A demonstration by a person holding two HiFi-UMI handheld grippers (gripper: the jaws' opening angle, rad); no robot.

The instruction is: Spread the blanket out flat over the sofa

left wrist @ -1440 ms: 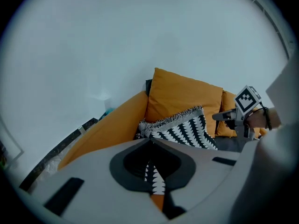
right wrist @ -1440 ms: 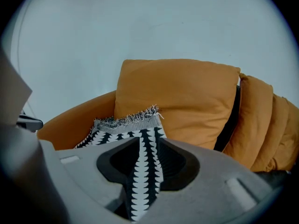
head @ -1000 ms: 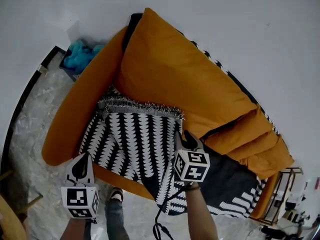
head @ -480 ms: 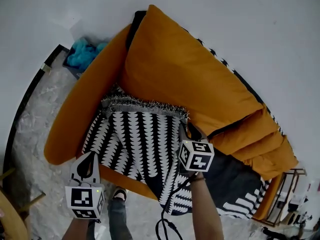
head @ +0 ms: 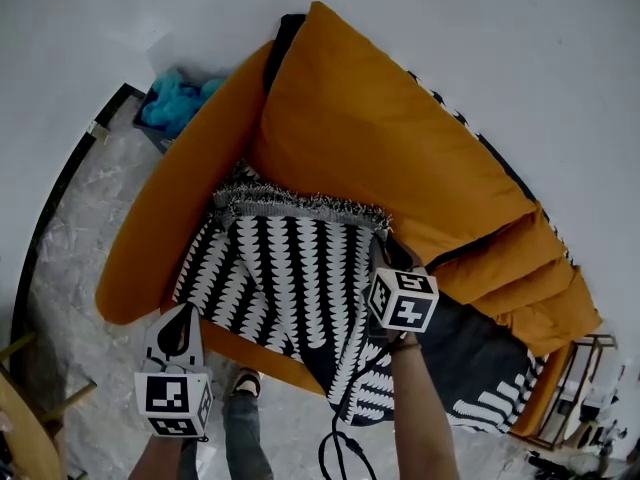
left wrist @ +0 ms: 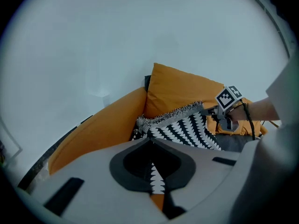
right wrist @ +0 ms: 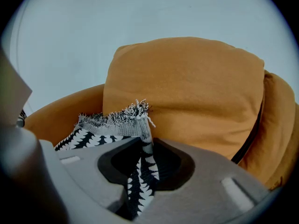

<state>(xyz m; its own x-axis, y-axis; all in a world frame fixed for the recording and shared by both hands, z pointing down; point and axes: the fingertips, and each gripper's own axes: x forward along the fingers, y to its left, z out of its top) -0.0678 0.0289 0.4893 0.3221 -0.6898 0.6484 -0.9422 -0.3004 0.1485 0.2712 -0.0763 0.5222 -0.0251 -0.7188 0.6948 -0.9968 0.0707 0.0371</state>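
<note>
Left tool [head: 180,313] clenches the blanket [head: 290,278] edge; right tool [head: 384,258], jaws just closing, grips its fringed end; bin [head: 152,134] behind sofa [head: 380,138] holds teal cloth [head: 178,98].

this looks like a living-room corner of a home. a big orange sofa [head: 380,148] with plump back cushions stands against a plain white wall [head: 500,48] on a pale, marble-look floor [head: 70,258]. a fringed black-and-white blanket [head: 290,278] lies on its seat, and a heap of teal cloth [head: 178,103] sits just beside one armrest.
</note>
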